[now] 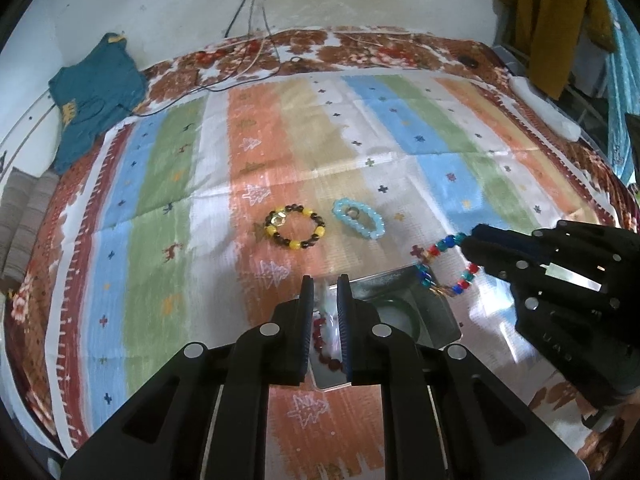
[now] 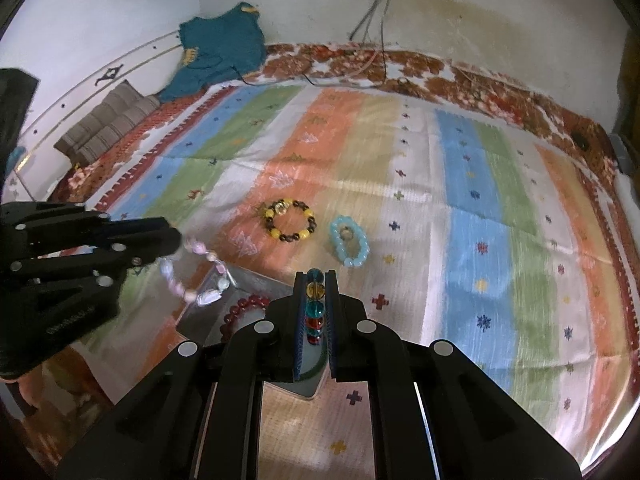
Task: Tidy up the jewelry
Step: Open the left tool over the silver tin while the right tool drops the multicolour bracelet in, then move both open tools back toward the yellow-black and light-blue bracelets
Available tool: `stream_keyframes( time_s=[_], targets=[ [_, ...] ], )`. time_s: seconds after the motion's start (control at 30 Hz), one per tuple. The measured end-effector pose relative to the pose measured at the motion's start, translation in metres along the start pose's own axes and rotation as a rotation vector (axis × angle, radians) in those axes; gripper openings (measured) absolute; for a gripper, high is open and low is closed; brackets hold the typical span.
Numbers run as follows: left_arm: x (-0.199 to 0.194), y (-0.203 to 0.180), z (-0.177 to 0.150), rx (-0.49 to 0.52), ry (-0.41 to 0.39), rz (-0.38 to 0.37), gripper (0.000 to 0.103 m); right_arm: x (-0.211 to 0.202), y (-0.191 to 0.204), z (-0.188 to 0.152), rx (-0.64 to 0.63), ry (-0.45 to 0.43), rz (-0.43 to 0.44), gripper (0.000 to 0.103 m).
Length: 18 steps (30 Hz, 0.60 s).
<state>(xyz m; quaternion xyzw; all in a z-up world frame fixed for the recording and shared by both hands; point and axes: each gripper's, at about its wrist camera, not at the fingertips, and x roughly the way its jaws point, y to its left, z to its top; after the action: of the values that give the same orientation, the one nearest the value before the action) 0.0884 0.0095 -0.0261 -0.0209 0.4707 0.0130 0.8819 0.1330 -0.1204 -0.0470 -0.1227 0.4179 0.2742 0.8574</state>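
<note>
While a wide striped cloth of orange, blue, green and white bands [image 1: 248,140] covers the whole surface, a shiny shallow metal tray [image 1: 436,312] sits on it near both tools, holding a dark red beaded bracelet [image 2: 244,308] and a green bangle [image 1: 396,312]. The black left gripper [image 1: 325,284] hangs above the tray's left part, its jaws pinching a pale pink and white beaded bracelet [image 2: 196,276] that dangles over the tray's edge. The black right gripper [image 2: 316,280] has its jaws pressed onto a multicoloured bracelet of red, blue, teal and yellow beads [image 1: 448,268], which runs between the pads and loops down over the tray's far right corner. Farther out on the cloth, well apart from both tools, lie a yellow and black beaded bracelet [image 1: 295,227] and, just beside it, a light blue beaded bracelet [image 1: 359,219].
</note>
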Motion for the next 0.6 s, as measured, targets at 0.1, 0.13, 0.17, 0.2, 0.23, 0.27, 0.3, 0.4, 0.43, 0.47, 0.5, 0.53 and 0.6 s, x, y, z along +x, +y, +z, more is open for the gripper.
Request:
stream_keyframes(
  time_s=[0.1, 0.13, 0.17, 0.2, 0.23, 0.27, 0.3, 0.4, 0.43, 0.47, 0.5, 0.53, 0.6],
  targets=[
    [0.001, 0.006, 0.001, -0.025, 0.003, 0.011, 0.022, 0.002, -0.008, 0.000, 0.027, 0.007, -0.028, 0.031],
    [0.002, 0.008, 0.001, -0.032, 0.005, 0.014, 0.022, 0.002, -0.010, 0.000, 0.033, 0.007, -0.030, 0.033],
    [0.003, 0.010, 0.002, -0.039, 0.008, 0.017, 0.024, 0.002, -0.012, 0.000, 0.042, 0.007, -0.034, 0.033],
    [0.005, 0.012, 0.002, -0.044, 0.011, 0.020, 0.026, 0.003, -0.014, 0.001, 0.047, 0.010, -0.036, 0.033],
    [0.006, 0.014, 0.003, -0.050, 0.015, 0.023, 0.027, 0.003, -0.016, 0.001, 0.055, 0.012, -0.039, 0.034],
    [0.007, 0.015, 0.003, -0.053, 0.017, 0.025, 0.029, 0.004, -0.018, 0.001, 0.061, 0.014, -0.040, 0.034],
    [0.008, 0.016, 0.003, -0.057, 0.019, 0.028, 0.032, 0.005, -0.019, 0.001, 0.064, 0.017, -0.041, 0.034],
    [0.012, 0.021, 0.005, -0.073, 0.028, 0.037, 0.037, 0.008, -0.022, 0.002, 0.070, 0.025, -0.045, 0.037],
    [0.013, 0.022, 0.006, -0.077, 0.031, 0.040, 0.038, 0.008, -0.022, 0.003, 0.071, 0.026, -0.047, 0.039],
    [0.014, 0.023, 0.006, -0.079, 0.033, 0.043, 0.039, 0.008, -0.022, 0.003, 0.072, 0.026, -0.048, 0.040],
    [0.015, 0.024, 0.006, -0.081, 0.035, 0.046, 0.041, 0.009, -0.023, 0.004, 0.073, 0.028, -0.050, 0.042],
    [0.016, 0.025, 0.006, -0.082, 0.037, 0.048, 0.042, 0.009, -0.023, 0.004, 0.074, 0.029, -0.051, 0.044],
    [0.019, 0.026, 0.007, -0.085, 0.044, 0.052, 0.045, 0.011, -0.025, 0.005, 0.078, 0.033, -0.055, 0.047]
  ],
)
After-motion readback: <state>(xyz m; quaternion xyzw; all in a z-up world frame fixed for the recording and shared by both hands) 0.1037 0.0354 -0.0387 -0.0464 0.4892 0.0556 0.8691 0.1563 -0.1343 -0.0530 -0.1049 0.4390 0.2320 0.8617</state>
